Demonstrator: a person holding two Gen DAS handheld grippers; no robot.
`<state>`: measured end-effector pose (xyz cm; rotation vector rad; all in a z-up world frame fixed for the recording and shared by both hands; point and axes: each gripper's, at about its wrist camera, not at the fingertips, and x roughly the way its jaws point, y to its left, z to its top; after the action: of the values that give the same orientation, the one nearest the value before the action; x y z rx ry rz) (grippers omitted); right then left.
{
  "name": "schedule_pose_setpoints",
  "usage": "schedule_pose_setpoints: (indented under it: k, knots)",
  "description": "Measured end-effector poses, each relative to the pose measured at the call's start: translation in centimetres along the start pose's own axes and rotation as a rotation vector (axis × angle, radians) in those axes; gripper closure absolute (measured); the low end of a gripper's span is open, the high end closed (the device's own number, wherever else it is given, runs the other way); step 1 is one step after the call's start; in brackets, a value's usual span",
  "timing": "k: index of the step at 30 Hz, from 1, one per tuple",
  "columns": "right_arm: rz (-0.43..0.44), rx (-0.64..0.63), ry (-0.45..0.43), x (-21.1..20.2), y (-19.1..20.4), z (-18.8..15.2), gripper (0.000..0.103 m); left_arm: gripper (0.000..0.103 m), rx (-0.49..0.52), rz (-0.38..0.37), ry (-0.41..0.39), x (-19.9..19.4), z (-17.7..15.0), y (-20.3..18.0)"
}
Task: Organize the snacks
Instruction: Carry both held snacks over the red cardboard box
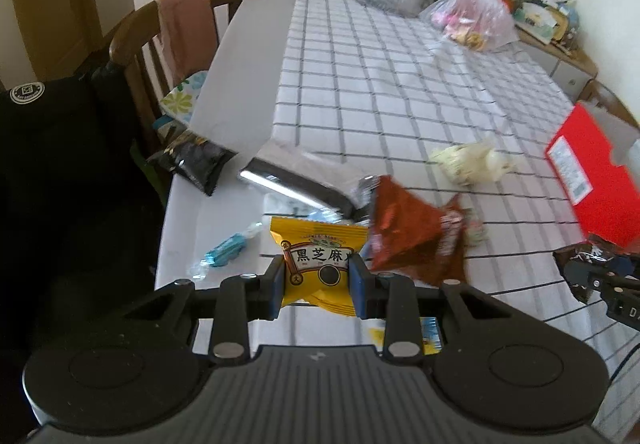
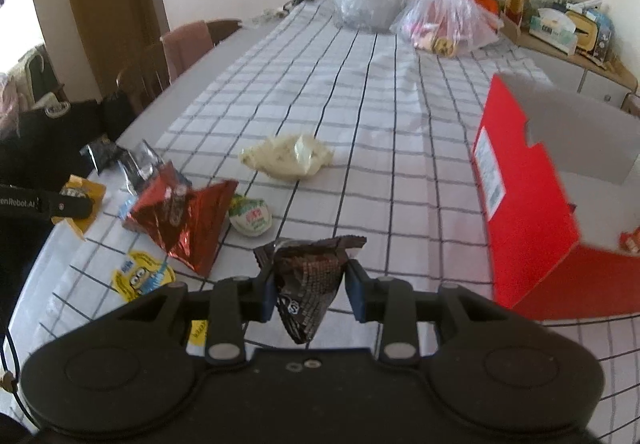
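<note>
We pinch the yellow sesame packet [image 1: 320, 268] in the left gripper [image 1: 318, 286] and the brown wrapper [image 2: 310, 280] in the right gripper [image 2: 310, 290] — lifted, presumably for the red box [image 2: 528, 211] at right.

Black grippers [image 1: 318, 284] — blue pads [image 2: 353, 294]
</note>
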<state>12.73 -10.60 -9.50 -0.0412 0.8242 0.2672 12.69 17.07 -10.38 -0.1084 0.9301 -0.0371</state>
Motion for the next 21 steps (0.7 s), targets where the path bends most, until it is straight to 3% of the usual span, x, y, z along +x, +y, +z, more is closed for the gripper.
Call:
schedule_pose_setpoints:
  k: [8,21]
  knots:
    - [-0.018,0.025,-0.063,-4.2,-3.4,1.7,0.070,0.071,0.045,-0.054,-0.063,-2.9,1.6,-4.8]
    - [-0.076,0.058,-0.114,-8.8,-10.8,2.4,0.070,0.071,0.168,-0.189,-0.133,-4.2,4.2,-17.7]
